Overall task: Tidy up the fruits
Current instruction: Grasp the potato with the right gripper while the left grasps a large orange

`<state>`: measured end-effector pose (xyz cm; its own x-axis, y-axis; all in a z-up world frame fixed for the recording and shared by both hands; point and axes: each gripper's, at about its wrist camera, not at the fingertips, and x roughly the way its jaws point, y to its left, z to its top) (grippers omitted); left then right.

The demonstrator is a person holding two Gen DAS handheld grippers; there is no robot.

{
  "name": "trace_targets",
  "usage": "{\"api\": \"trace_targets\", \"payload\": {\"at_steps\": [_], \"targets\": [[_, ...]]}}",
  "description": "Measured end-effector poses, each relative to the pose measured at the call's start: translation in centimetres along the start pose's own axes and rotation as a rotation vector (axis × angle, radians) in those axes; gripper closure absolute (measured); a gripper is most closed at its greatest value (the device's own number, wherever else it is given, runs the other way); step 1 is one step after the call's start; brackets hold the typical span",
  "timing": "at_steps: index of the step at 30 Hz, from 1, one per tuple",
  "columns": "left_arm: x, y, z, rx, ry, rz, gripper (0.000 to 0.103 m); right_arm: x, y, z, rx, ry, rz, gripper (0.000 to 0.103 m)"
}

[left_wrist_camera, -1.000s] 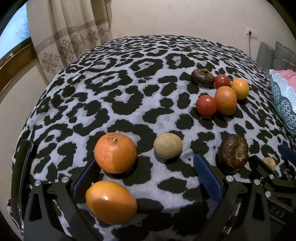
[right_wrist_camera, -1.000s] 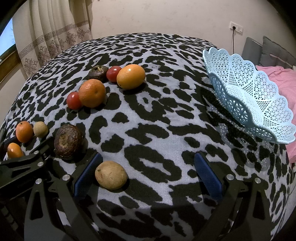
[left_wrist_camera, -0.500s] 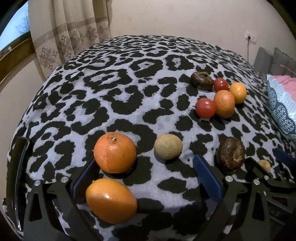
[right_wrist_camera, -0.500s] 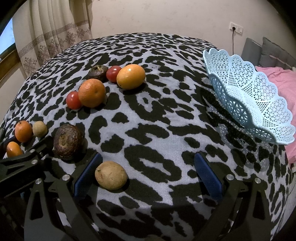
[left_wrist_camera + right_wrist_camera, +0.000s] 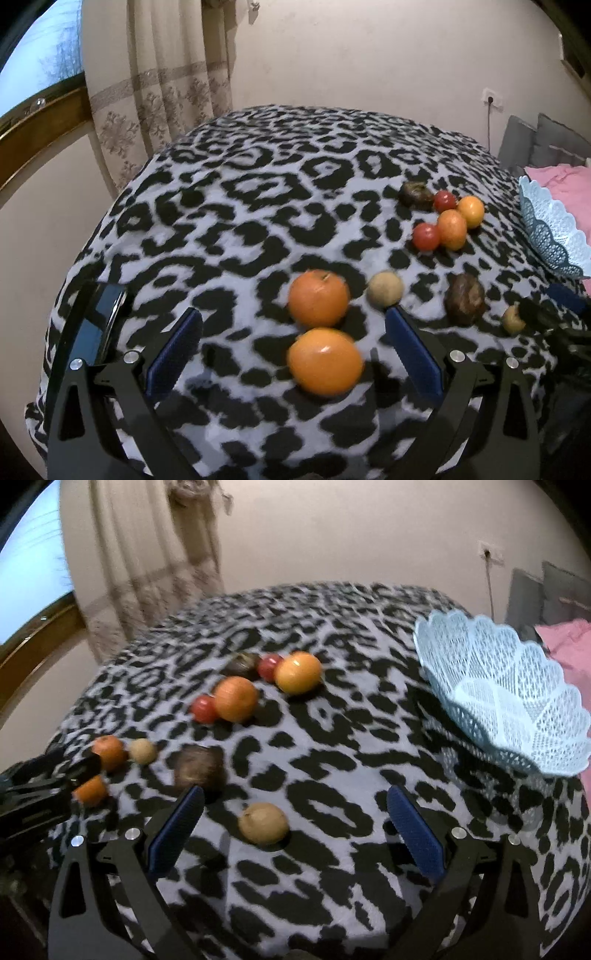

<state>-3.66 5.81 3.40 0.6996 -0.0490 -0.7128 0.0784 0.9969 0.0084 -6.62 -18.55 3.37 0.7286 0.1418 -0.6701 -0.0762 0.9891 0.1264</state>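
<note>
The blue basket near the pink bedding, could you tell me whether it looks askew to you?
Yes. The blue basket sits tilted, its far rim raised and its near rim down on the leopard-print cover. It is empty.

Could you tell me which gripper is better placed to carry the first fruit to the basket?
Right gripper: open, tan fruit between its fingers, basket on its side.

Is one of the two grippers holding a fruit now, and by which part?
No. Left gripper and right gripper are both open; the fruits lie on the blanket.
</note>
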Motion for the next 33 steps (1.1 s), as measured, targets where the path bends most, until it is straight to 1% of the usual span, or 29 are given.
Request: {"api": "trace_targets", "payload": {"at_steps": [3,6,9,12,13,14,15,17,23,24,25,26,28,33], "targets": [[0.9,0.6,-0.4,-0.011,0.028,0.005,0.005,-0.7,0.2,-0.2,-0.009,-0.014,0.024,0.002],[1.5,0.8,-0.6,-0.023,0.051,-0.01,0.012,-1.0,0.3,-0.3,-0.011,-0.017,0.036,0.002],[1.2,0.6,-0.9,-0.017,0.047,-0.028,0.019,-1.2,0.4,-0.5,-0.009,-0.007,0.056,0.002],[1.2,0.3,-1.2,-0.011,0.054,-0.047,0.033,-0.7,0.6,-0.7,-0.019,0.013,0.071,0.002],[1.2,0.2,-1.3,-0.01,0.06,-0.054,0.041,-0.6,0.7,-0.7,-0.02,0.017,0.075,0.002],[1.2,0.1,-1.5,-0.01,0.062,-0.061,0.047,-0.5,0.7,-0.7,-0.018,0.023,0.078,0.002],[1.1,0.0,-1.5,-0.007,0.059,-0.062,0.05,-0.5,0.6,-0.8,-0.014,0.025,0.081,0.002],[0.8,-0.1,-1.7,-0.007,0.052,-0.083,0.062,-0.5,0.3,-0.8,-0.004,0.027,0.085,0.002],[0.2,-0.1,-2.2,-0.021,0.034,-0.121,0.063,-0.4,-0.5,-0.9,0.013,0.047,0.085,0.004],[0.1,0.0,-2.2,-0.029,0.031,-0.129,0.063,-0.3,-0.5,-0.9,0.012,0.055,0.082,0.008],[0.0,0.1,-2.2,-0.036,0.028,-0.134,0.063,-0.1,-0.5,-0.9,0.009,0.061,0.079,0.015],[-0.1,0.2,-2.1,-0.04,0.027,-0.137,0.063,0.1,-0.4,-0.8,0.002,0.071,0.073,0.018],[-0.4,0.3,-2.0,-0.049,0.024,-0.139,0.063,0.5,0.0,-0.7,-0.014,0.085,0.068,0.028],[-0.9,0.3,-1.8,-0.056,0.011,-0.143,0.063,1.7,1.0,-0.6,-0.06,0.128,0.074,0.043]]}}
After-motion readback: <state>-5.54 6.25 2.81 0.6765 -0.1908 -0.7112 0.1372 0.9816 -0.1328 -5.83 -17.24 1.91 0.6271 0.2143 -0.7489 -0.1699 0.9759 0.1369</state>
